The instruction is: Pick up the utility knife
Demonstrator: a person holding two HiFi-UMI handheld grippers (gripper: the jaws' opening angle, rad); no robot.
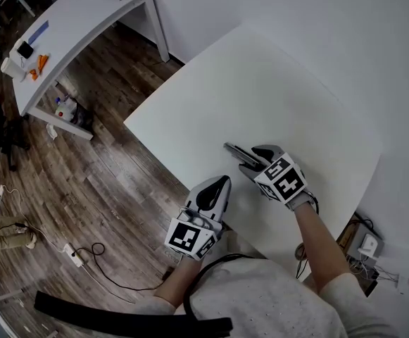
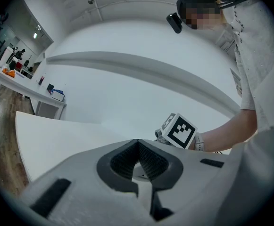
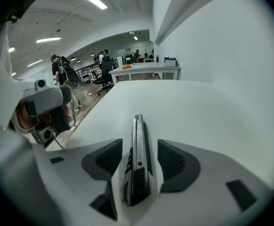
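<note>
Fingers of the right gripper are spread wide, one on each side of the utility knife, and their dark ribbed pads do not touch it. The knife lies flat on the white bench between them. Its black rear end is nearest to the camera and its long metal body points away, in line with the fingers.

In the head view the knife lies near the bench's near edge, about halfway along it. The right gripper is tilted down over its rear part. Behind it are its marker cube and the person's bare forearm.

Fingers of the left gripper are pressed together at their tips and nothing is between them. This gripper is at the same near edge of the bench, just beside the right one and apart from the knife. Its own marker cube is over the person's lap. From the left gripper view, the right gripper's cube shows beyond the closed tips.

Outward from there, a wooden floor with cables and a power strip lies to the left of the bench. A second white table stands at the far left and carries small things, one of them orange. In the right gripper view, people are far back in the room.
</note>
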